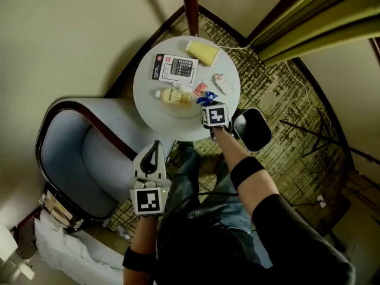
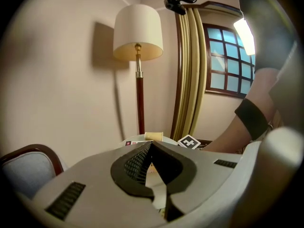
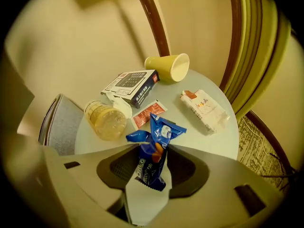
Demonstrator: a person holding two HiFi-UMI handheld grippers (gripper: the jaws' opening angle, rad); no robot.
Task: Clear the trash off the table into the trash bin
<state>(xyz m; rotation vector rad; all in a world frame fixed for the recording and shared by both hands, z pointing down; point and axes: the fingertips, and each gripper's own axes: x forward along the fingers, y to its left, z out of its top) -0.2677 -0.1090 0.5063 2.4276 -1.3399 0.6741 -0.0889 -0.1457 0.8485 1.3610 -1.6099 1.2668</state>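
Note:
My right gripper (image 1: 209, 103) points steeply down at the near edge of the round white table (image 1: 148, 108), shut on a crumpled blue snack wrapper (image 1: 208, 97). In the right gripper view the wrapper (image 3: 159, 137) is pinched between the jaw tips of this gripper (image 3: 153, 152). Beyond it lie a red sachet (image 3: 148, 114), a white packet (image 3: 204, 110), a capped bottle of yellowish liquid (image 3: 105, 120), a calculator box (image 3: 132, 83) and a tipped yellow cup (image 3: 167, 67). The left gripper (image 1: 155, 145) hangs shut and empty below the table's near-left edge. The black trash bin (image 1: 252, 129) stands right of the table.
A grey armchair (image 1: 77, 153) with a dark wood frame fills the left. A floor lamp (image 2: 137, 32) rises behind the table, its pole (image 1: 190, 5) at the far edge. Olive curtains (image 1: 309, 16) hang at the right, above a patterned carpet (image 1: 285, 100).

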